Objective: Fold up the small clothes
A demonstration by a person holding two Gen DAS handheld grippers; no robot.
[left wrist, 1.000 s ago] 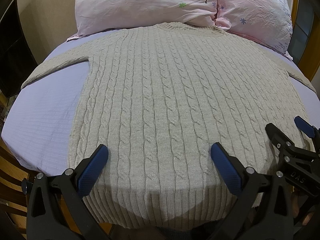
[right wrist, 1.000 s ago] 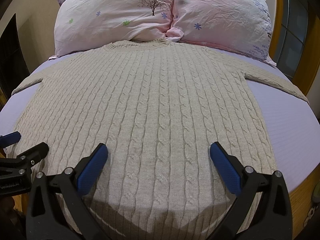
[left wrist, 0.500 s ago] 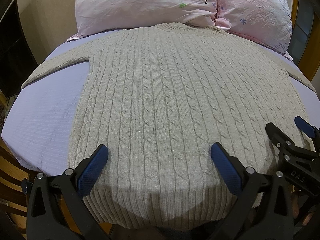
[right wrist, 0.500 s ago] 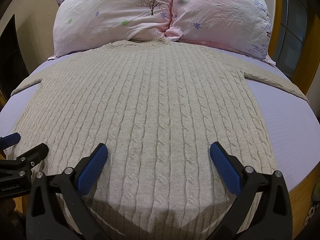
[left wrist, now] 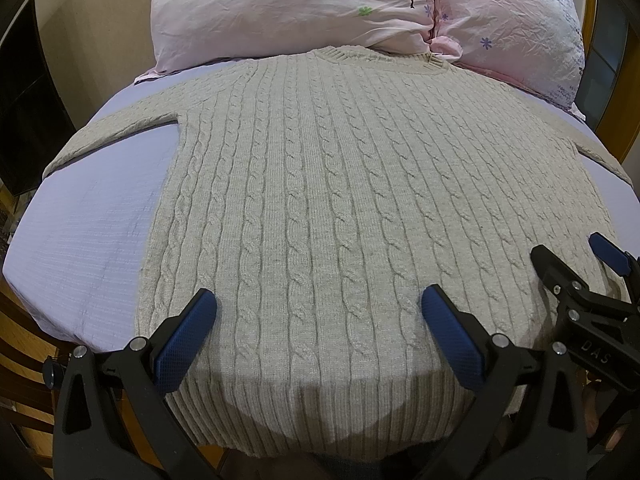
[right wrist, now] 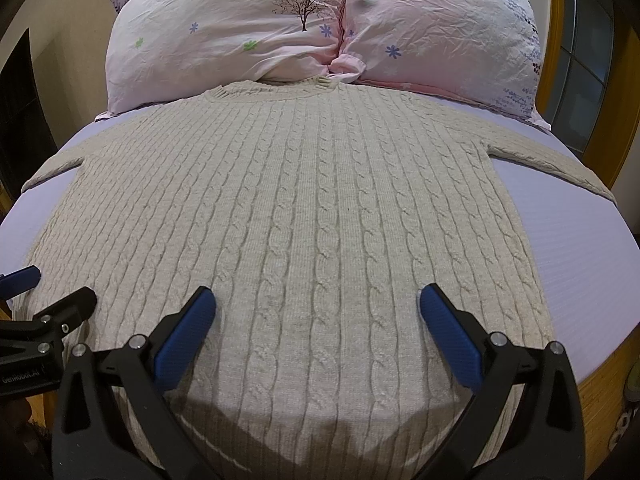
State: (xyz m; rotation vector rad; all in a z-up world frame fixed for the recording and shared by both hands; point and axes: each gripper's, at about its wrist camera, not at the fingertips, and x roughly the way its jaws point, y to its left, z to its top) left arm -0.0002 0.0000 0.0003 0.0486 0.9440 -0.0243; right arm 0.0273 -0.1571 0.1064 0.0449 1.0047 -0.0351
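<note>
- The beige cable-knit sweater [left wrist: 340,208] lies flat and face up on the lavender bed sheet [left wrist: 92,248], unfolded, its collar [right wrist: 276,87] touching the two pink floral pillows [right wrist: 320,20] at the head of the bed.
- Left gripper [left wrist: 320,312] hovers over the sweater's ribbed hem [left wrist: 320,416], blue pads spread wide apart with nothing between them.
- Right gripper [right wrist: 318,308] is also wide open over the hem end of the sweater, holding nothing.
- The left wrist view shows a broad stretch of bare sheet beside the sweater's left edge, plus the left sleeve [left wrist: 116,136] angling out from the body with a wedge of sheet between.
- The same view catches the right gripper [left wrist: 572,256] from the side near the sweater's right hem corner; from there, how wide its jaws stand is hard to read.
- The right wrist view covers the other side: the right sleeve [right wrist: 556,168] stretching away from the sweater toward the bed's edge, sheet showing below it.
- It also picks up the left gripper [right wrist: 44,292] by the sweater's left hem edge.
- Both grippers cast shadows on the hem.
</note>
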